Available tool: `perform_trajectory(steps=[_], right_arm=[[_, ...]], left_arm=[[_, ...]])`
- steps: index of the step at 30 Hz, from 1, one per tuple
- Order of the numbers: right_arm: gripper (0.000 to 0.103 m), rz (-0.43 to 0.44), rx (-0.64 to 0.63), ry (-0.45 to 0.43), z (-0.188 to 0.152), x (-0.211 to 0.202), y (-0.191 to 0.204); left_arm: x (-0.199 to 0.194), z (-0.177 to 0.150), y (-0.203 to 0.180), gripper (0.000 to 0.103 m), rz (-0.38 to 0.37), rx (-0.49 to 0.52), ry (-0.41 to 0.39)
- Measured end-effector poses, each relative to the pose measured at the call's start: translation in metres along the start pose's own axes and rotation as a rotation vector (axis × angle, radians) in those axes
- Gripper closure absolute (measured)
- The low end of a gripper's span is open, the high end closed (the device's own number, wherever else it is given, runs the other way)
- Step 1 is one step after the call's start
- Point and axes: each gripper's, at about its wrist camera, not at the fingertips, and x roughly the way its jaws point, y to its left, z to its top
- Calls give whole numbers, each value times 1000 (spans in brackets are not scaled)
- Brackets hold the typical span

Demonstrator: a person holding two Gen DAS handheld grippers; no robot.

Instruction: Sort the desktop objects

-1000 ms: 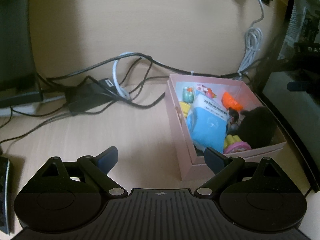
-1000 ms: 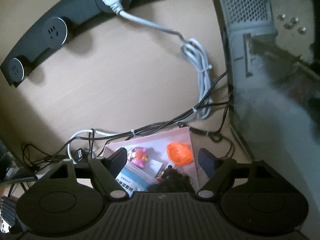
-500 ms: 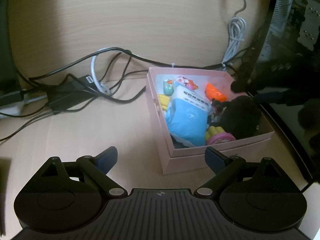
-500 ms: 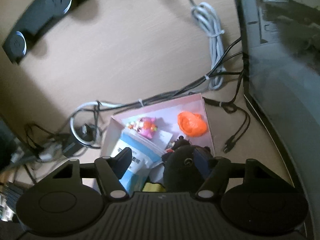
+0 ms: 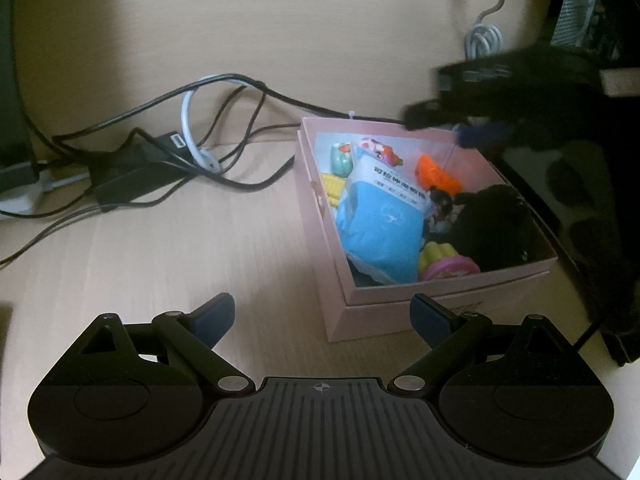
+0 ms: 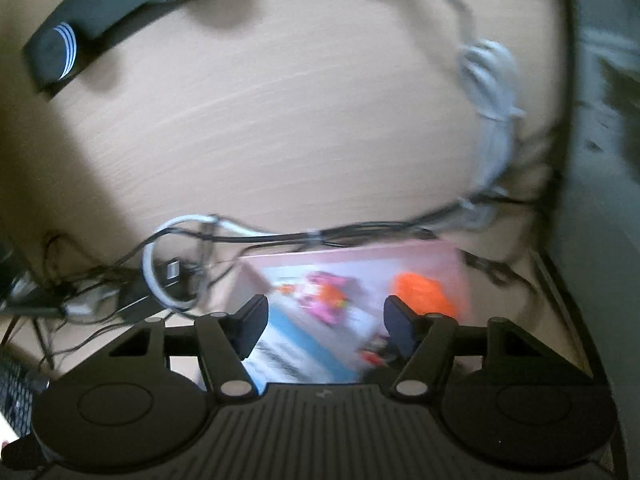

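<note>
On the pale wooden worktop (image 5: 168, 256) sat the pink box (image 5: 400, 316), full of toys and a blue packet (image 5: 380, 228); tangled cables (image 5: 192, 148) lay to its left. My left claw (image 5: 322, 314) hung wide, empty, before the box. My right claw (image 6: 325, 326) was closing above it, nothing between.

Black tool (image 5: 322, 318); blue pads (image 5: 214, 314); silver screws
</note>
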Motion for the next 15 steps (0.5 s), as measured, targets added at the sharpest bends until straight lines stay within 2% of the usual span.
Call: perform_trajectory(steps=[4,7,11,15], right_arm=[[51,13,-124,40,-1,31,31],[53,-6,-188,154,-11,57,41],[53,-1,-298,134,-30,43,46],[50,19,-262,72,-27,11,36]], left_arm=[[1,-2,2,5,1,0,6],[0,-4,8,3,15,-12,5],[5,-6,14,3,30,-36,22],[-4,-9,6,3,25,-12,1]])
